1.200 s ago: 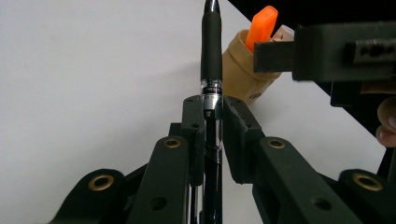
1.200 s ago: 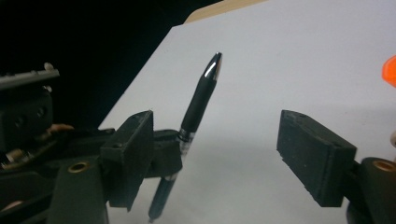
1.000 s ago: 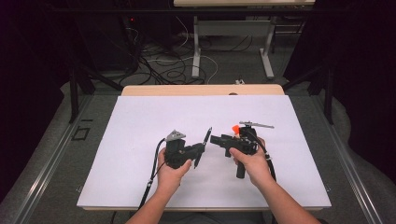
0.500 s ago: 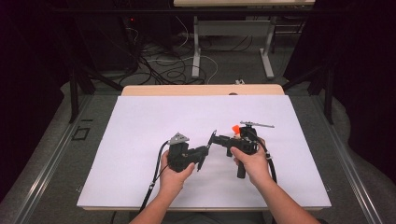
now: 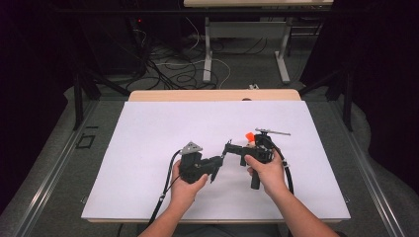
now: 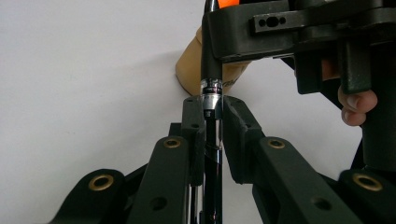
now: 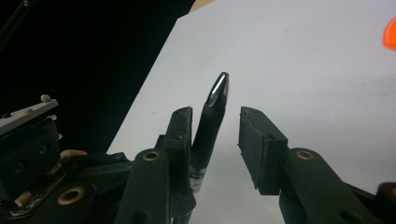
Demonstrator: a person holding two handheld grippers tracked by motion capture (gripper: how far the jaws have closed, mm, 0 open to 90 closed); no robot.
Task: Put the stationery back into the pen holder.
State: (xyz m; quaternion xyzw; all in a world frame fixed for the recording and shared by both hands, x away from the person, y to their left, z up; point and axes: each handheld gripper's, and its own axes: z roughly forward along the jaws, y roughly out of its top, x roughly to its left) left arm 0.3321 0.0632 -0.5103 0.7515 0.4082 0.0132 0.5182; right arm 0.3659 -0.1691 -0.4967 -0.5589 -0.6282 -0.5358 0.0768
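Observation:
A slim black tool with a silver band (image 6: 212, 91) and a pointed silver tip (image 7: 218, 91) sits between both grippers over the white table (image 5: 163, 128). My left gripper (image 5: 217, 165) (image 6: 212, 112) is shut on its shaft. My right gripper (image 5: 230, 147) (image 7: 215, 121) faces it with jaws open; the tool leans on the left jaw and stands clear of the right one. A small orange piece (image 5: 249, 136) (image 6: 224, 3) (image 7: 390, 33) shows close to the right gripper; I cannot tell what it belongs to. A hand holds each gripper.
A thin grey bar (image 5: 272, 132) lies just behind the right gripper. A wooden strip (image 5: 212, 95) borders the table's far edge. Beyond it are cables (image 5: 173, 69) and metal table legs (image 5: 207, 44) on the floor.
My left gripper has moved right with the tool and turned toward the right gripper, so the tool's tip now lies between the right jaws. The right gripper has barely shifted.

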